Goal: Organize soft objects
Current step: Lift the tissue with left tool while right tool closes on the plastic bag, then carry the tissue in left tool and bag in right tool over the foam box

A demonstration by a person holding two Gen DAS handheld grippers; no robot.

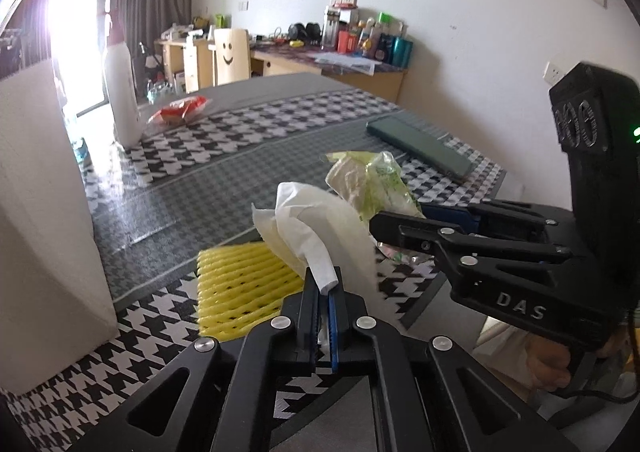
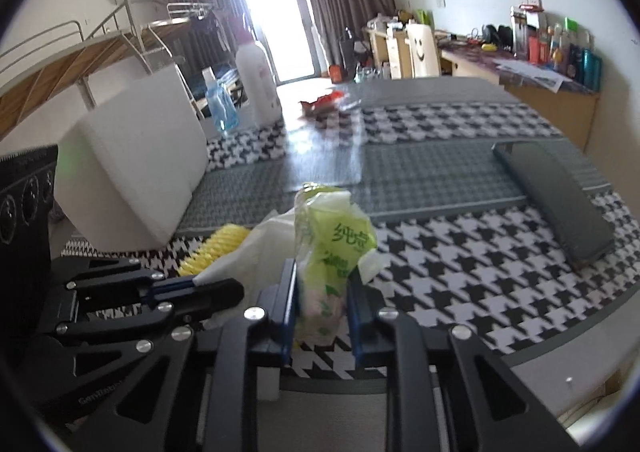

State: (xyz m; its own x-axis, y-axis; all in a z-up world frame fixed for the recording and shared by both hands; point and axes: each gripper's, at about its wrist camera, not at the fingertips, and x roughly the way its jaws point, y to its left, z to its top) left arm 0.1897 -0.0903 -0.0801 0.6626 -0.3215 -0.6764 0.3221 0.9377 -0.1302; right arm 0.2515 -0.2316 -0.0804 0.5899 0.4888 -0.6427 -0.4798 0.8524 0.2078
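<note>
My left gripper (image 1: 322,284) is shut on a white tissue (image 1: 304,228) that stands up from its fingers; it also shows at the left of the right wrist view (image 2: 216,288). My right gripper (image 2: 322,292) is shut on a green tissue pack (image 2: 332,252), held upright above the table; the gripper (image 1: 396,224) and pack (image 1: 376,184) also show in the left wrist view. The tissue (image 2: 256,248) runs to the pack. A yellow foam net (image 1: 236,284) lies on the houndstooth table behind the tissue.
A white foam block (image 2: 136,156) stands at the left. A dark phone (image 2: 560,192) lies at the right. A white bottle (image 2: 258,80), a blue bottle (image 2: 218,104) and a red snack packet (image 2: 324,100) sit at the far end. The table's near edge (image 2: 560,348) is close.
</note>
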